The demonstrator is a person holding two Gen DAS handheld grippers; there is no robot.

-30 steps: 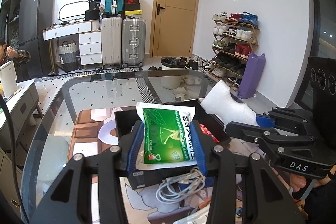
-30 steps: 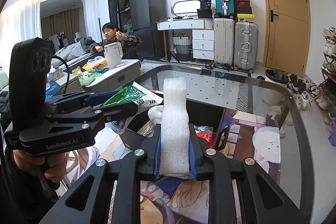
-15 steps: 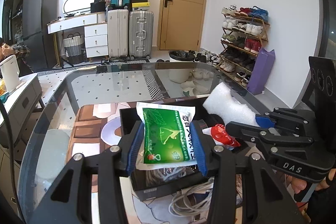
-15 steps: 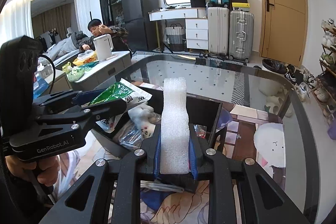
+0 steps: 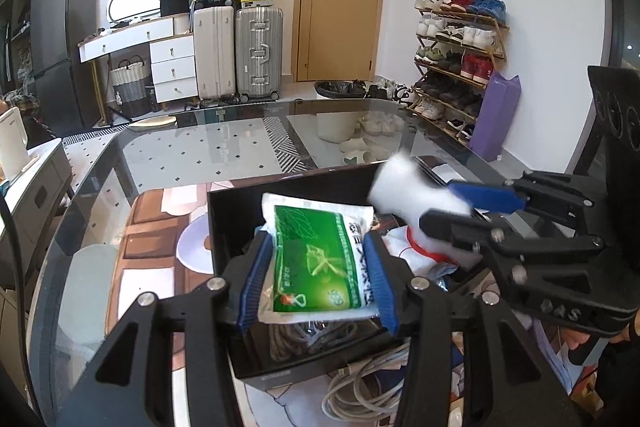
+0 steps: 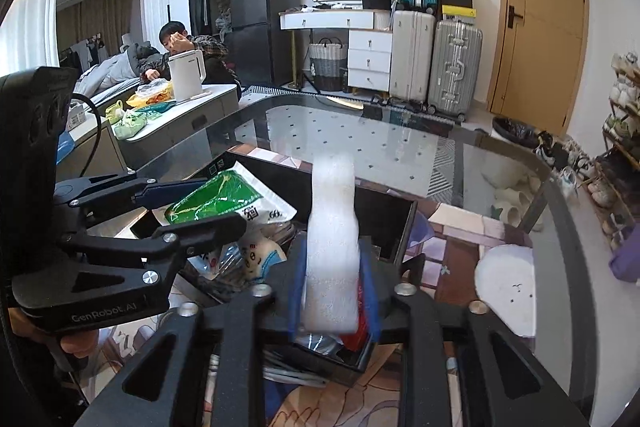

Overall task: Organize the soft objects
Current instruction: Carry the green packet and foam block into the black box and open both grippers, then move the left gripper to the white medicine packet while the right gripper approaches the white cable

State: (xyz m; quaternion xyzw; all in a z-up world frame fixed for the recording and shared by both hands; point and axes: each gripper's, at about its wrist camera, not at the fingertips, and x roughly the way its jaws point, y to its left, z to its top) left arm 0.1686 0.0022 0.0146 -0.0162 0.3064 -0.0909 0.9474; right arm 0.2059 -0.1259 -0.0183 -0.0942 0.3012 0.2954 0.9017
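In the lower centre of the left wrist view my left gripper (image 5: 316, 283) is clenched on a flat green-and-white plastic packet (image 5: 318, 269), with the blue pads pressing its two long edges. The packet hangs over the open black rectangular box (image 5: 224, 223), which sits on the glass-topped table (image 5: 192, 151). It bows a little between the pads, so I judge it light and pliable, with a slick film that could slide if I loosen up too soon.

In the right wrist view my right gripper (image 6: 334, 291), low and centre in the frame, pinches a white strip of foam packing (image 6: 332, 247) near its lower end. The strip stands upright above the near part of the same box. It looks feather-light and spongy (the free upper end is blurred, so I cannot read its exact shape). I judge a hold near the base the right one, since squeezing high up would only fold it.

Inside the box I see a crumpled white pouch with blue print (image 6: 256, 255) at middle left of the right wrist view, and something red (image 6: 356, 323) just behind the foam. A tangle of pale grey cables (image 5: 360, 383) lies along the bottom edge of the left wrist view, at the near side of the box.

My guess is that both soft pieces are meant for the box, and that neither needs a firm squeeze, only a low release.
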